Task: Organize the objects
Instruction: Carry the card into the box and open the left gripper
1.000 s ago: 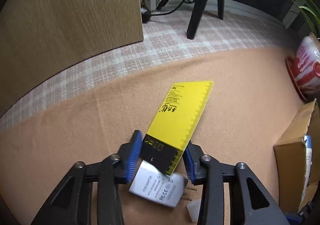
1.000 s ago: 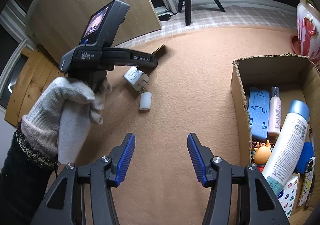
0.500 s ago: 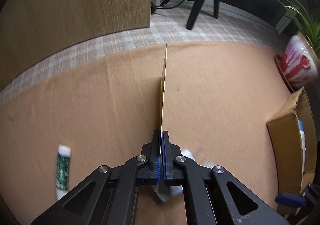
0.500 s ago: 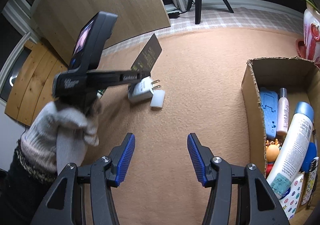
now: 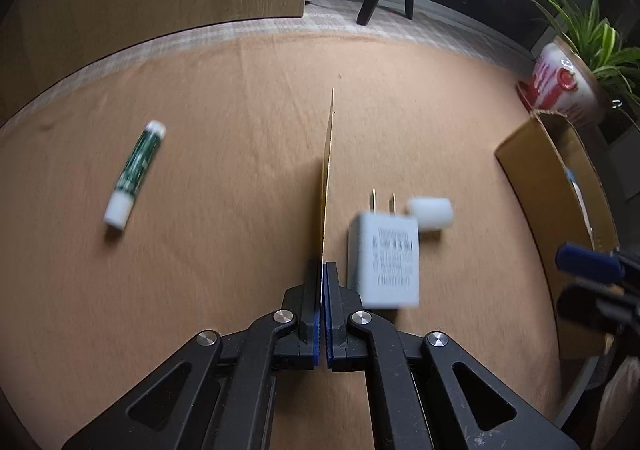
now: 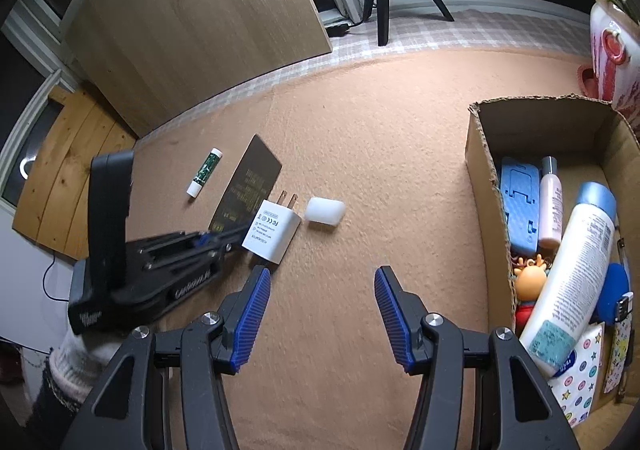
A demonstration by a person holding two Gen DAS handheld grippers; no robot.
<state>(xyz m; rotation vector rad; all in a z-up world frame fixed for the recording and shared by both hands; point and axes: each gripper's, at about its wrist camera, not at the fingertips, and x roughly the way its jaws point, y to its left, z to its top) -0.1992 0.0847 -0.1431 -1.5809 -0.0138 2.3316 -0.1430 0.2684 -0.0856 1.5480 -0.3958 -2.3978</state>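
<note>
My left gripper (image 5: 322,274) is shut on a thin yellow-and-black ruler card (image 5: 328,170), held on edge above the tan mat; the right wrist view shows its dark face (image 6: 248,186). A white plug charger (image 5: 384,258) (image 6: 272,232) and a small white cap (image 5: 430,212) (image 6: 325,211) lie just right of it. A green-and-white tube (image 5: 134,174) (image 6: 204,172) lies to the left. My right gripper (image 6: 322,314) is open and empty over the mat, left of the cardboard box (image 6: 486,178).
The box holds a blue stand (image 6: 518,206), a pink bottle (image 6: 550,202), a large white bottle (image 6: 572,282), a toy (image 6: 528,282) and other items. A red-and-white plant pot (image 5: 560,82) stands beyond it. A wooden panel (image 6: 192,26) and tripod legs (image 6: 384,10) stand behind the mat.
My left gripper closed on the ruler card, turned it on edge and lifted it away from the charger, moving back. The green tube came into view. The right gripper stayed open.
</note>
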